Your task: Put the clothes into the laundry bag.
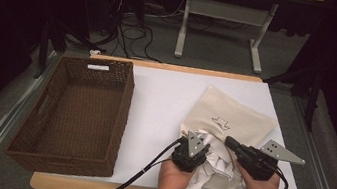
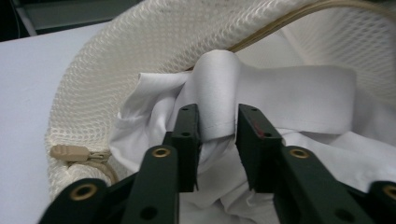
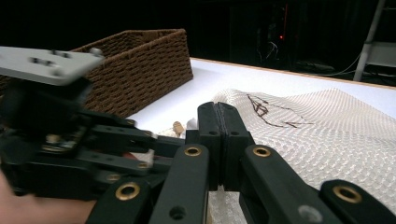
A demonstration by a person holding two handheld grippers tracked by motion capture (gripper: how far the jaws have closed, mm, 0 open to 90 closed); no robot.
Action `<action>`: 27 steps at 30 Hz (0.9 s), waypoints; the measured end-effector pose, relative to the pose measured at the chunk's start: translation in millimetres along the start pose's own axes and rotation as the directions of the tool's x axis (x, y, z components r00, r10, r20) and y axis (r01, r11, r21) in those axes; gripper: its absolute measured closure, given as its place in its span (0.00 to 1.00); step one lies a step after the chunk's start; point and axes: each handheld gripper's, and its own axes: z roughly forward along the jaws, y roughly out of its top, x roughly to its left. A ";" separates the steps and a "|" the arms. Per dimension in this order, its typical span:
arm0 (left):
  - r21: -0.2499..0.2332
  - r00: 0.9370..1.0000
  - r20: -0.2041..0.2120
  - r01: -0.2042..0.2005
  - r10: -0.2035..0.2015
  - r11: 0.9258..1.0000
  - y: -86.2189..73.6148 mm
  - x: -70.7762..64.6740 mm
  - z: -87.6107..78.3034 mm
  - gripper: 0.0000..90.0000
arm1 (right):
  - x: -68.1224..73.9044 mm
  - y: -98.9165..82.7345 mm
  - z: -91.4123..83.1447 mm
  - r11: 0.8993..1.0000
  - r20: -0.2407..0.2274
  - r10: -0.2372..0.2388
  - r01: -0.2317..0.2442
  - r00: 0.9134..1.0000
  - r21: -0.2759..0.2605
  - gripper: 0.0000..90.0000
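**White cloth at the mouth of the mesh bag**

Your left gripper (image 2: 218, 122) has its jaws parted around a fold of the white cloth (image 2: 299, 100); the pads stand just beside the fold, not pressing it. The cloth spills from the open mouth of the mesh bag (image 1: 231, 115), near the table's (image 1: 165, 99) front edge. Your right gripper (image 3: 218, 140) is clenched tight over the bag's mesh. The basket (image 1: 78, 111) sits well apart, left.

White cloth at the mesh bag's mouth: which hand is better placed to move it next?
Left. Its tool already straddles a fold of the cloth, jaws slightly apart. The right tool is shut, apparently pinching the bag.
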 end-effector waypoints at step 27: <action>0.230 0.993 0.118 -0.053 0.026 0.972 -63.0 -6.3 -35.3 0.50 | -0.4 -2.3 0.0 1.000 0.020 -0.004 0.004 1.000 0.009 1.00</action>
